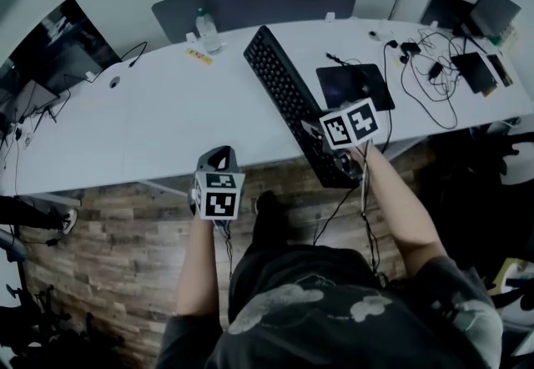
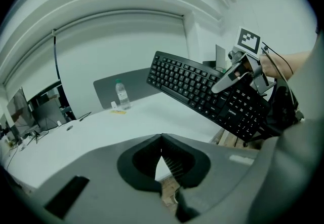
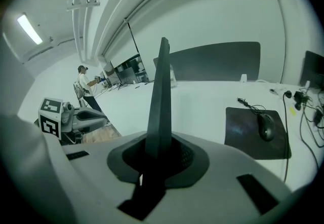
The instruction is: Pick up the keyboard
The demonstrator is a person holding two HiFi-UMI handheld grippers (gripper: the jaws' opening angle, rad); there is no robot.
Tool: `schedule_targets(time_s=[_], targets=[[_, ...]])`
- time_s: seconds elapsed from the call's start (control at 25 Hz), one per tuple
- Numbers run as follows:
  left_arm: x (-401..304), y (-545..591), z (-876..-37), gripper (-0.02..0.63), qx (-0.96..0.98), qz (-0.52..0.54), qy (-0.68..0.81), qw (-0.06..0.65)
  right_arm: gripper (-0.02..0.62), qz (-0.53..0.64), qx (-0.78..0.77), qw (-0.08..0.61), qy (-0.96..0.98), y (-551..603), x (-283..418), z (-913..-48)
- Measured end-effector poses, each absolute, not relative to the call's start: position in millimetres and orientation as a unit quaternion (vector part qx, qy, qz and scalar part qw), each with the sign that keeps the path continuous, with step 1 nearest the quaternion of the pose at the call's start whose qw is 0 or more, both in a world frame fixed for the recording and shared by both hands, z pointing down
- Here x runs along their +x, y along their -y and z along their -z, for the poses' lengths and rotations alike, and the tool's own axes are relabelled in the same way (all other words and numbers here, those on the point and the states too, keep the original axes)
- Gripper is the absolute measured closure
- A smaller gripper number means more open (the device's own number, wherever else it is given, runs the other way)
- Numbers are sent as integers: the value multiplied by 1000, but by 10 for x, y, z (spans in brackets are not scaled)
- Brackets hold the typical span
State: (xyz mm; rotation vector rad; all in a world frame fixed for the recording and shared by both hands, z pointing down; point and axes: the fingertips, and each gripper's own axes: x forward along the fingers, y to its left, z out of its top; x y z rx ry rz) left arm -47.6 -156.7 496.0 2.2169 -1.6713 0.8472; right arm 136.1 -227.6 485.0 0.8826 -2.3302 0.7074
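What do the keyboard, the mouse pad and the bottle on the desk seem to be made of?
Keyboard: likely matte black plastic, going by the moulded keys and the lack of shine.
Mouse pad: probably cloth or rubber; it is thin and dark and lies flat, with a faint sheen.
Bottle: apparently clear plastic, as the body is see-through.
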Motion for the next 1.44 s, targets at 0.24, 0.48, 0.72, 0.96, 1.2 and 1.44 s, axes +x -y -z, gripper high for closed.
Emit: schedule_targets(time_s=[0.24,0.48,0.72,0.96,1.2,1.44], targets=[[-344,1234,-4735,604,761,-261,585,103,532,-253,346,228,874,1860,1434,-4713],[-362,978,-4547,604,760,-229,601,92,532,-272,362,182,873,1484,1520,-4647],[-435,700,-4561,604,763,-220,599,100,532,-284,380,174,863,1135,1554,-4727],[-522,269,-4534,604,776,-208,587,104,532,-296,395,152,856,615,1481,-4702],[-635,-293,-4562,604,783,-202,579,101,532,-289,406,144,855,11,1359,-4699],[-677,-959,-4558,604,790,-198,572,95,532,-280,414,130,856,-656,1319,-4642]])
